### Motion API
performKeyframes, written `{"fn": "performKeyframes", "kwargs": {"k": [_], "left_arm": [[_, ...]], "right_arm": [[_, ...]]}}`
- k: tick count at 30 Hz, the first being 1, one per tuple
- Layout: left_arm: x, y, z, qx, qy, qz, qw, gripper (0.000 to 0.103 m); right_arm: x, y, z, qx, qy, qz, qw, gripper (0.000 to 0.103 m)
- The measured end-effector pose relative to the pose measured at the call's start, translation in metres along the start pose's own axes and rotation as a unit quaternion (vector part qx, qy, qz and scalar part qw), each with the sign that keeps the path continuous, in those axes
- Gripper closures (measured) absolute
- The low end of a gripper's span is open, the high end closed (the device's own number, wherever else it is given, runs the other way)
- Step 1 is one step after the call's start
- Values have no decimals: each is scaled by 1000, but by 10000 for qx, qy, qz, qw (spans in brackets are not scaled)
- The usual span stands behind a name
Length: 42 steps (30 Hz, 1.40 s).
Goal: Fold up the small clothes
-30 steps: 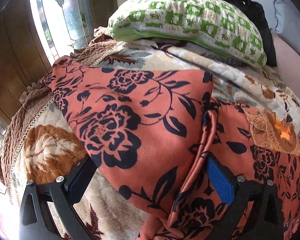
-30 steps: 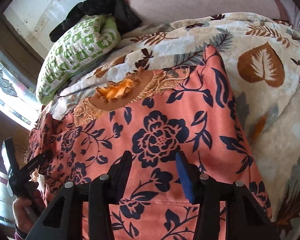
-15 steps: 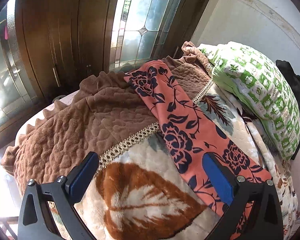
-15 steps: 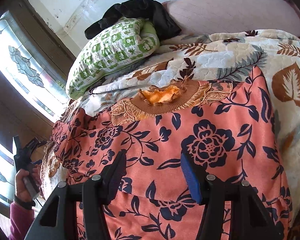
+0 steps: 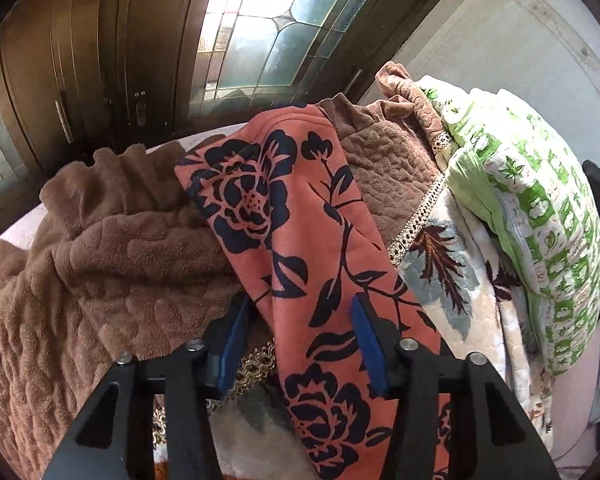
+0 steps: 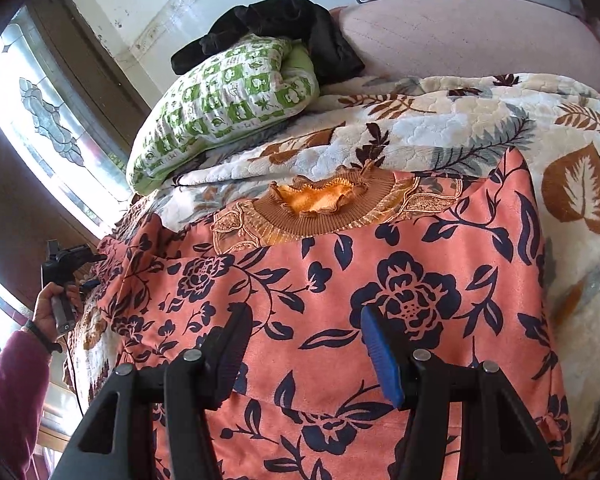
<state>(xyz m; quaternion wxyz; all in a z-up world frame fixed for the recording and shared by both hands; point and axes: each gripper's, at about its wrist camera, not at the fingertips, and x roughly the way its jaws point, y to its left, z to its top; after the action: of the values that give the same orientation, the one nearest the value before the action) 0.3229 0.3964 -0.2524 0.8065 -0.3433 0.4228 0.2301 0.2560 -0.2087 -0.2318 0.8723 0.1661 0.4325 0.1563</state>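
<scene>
A salmon-orange top with dark blue flowers (image 6: 400, 300) lies spread on the bed, its brown ribbed collar (image 6: 320, 216) toward the pillow. In the left wrist view its sleeve (image 5: 296, 224) stretches out over a brown blanket. My left gripper (image 5: 300, 332) is open, its blue pads on either side of the sleeve, not clamped. It also shows at the far left of the right wrist view (image 6: 66, 264), at the sleeve's end. My right gripper (image 6: 308, 340) is open and empty just over the top's body.
A green-and-white pillow (image 6: 228, 96) with a black garment (image 6: 276, 24) on it lies at the head of the bed. A leaf-pattern quilt (image 6: 480, 120) covers the bed, with a brown fleece blanket (image 5: 100, 264) at its left edge. A wooden door and leaded window (image 5: 260, 28) stand beyond.
My left gripper has swung left from the top's body out along the sleeve, and its jaws have narrowed around it. My right gripper has drawn back a little and stays open.
</scene>
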Motion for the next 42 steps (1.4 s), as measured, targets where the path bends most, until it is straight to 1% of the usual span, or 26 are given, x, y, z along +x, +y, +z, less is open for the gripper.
{"fn": "performKeyframes", "kwargs": {"k": [1,2,3,4,5,7,10,12,15,18,22,25,29,30,31,32,33,34,35,36,37,38,39,40,41,42], "left_arm": [[2,-4,1,118,-27,87,9999,69],[4,-5,3,197,-28,163,9997,82],[5,-6,5,219,-8,169,9996,90],[4,-7,6,201,15,106,9997,93],[1,-9,8,211,-13,99,9997,94],[-14,-20,6,394,-167,61,9991,94],[-46,-49,-3,833,-373,-199,9956,95],[-72,-77,-15,1282,-512,-310,9899,96],[-113,-126,-43,2001,-628,-599,9759,96],[-150,-181,-87,2780,-654,-847,9546,96],[-190,-247,-164,3681,-591,-1357,9179,96],[-204,-287,-227,4156,-280,-1598,8950,96],[-211,-327,-316,4565,245,-1928,8683,96],[-210,-335,-340,4710,454,-2002,8580,91],[-209,-343,-364,4897,711,-2091,8434,86],[-210,-347,-387,5084,909,-2171,8284,73],[-214,-347,-405,5254,974,-2243,8150,59],[-219,-343,-417,5391,925,-2283,8054,55],[-224,-337,-423,5473,833,-2301,8004,50],[-228,-330,-422,5479,748,-2327,8000,49],[-231,-321,-415,5395,684,-2369,8051,49],[-231,-312,-403,5225,628,-2410,8155,47],[-231,-300,-386,4983,541,-2424,8307,41],[-227,-289,-367,4698,395,-2375,8493,37],[-221,-276,-349,4409,177,-2250,8687,30],[-214,-263,-331,4155,-79,-1996,8874,28]], "right_arm": [[1,-1,0,9,2,-9,10000,43],[1,-1,1,11,-17,-27,10000,43],[0,-1,1,10,-49,-44,10000,43],[-1,-2,1,6,-87,-41,10000,43],[-3,-2,2,-5,-126,-44,9999,43],[-7,-2,4,-25,-235,-61,9997,43],[-13,-6,7,64,-362,-41,9993,43],[-17,-11,11,176,-440,-43,9989,43],[-25,-21,15,405,-558,-32,9976,43],[-35,-32,20,705,-698,29,9951,43],[-53,-52,27,1108,-950,65,9893,43],[-67,-73,32,1414,-1130,15,9835,43],[-89,-105,34,1912,-1378,23,9718,43],[-94,-114,35,2040,-1434,26,9684,43],[-99,-122,36,2168,-1486,25,9648,43],[-104,-129,36,2272,-1521,17,9619,43],[-107,-136,37,2347,-1535,-7,9599,42],[-110,-141,37,2393,-1539,-36,9587,39],[-112,-145,37,2418,-1552,-39,9578,37],[-114,-147,37,2430,-1556,-19,9575,35],[-114,-148,36,2426,-1535,12,9579,34],[-113,-147,36,2393,-1495,46,9594,34],[-112,-144,36,2335,-1450,68,9615,34],[-110,-141,37,2261,-1413,71,9638,34],[-108,-137,36,2175,-1375,65,9663,35],[-105,-133,37,2087,-1313,77,9691,35]]}}
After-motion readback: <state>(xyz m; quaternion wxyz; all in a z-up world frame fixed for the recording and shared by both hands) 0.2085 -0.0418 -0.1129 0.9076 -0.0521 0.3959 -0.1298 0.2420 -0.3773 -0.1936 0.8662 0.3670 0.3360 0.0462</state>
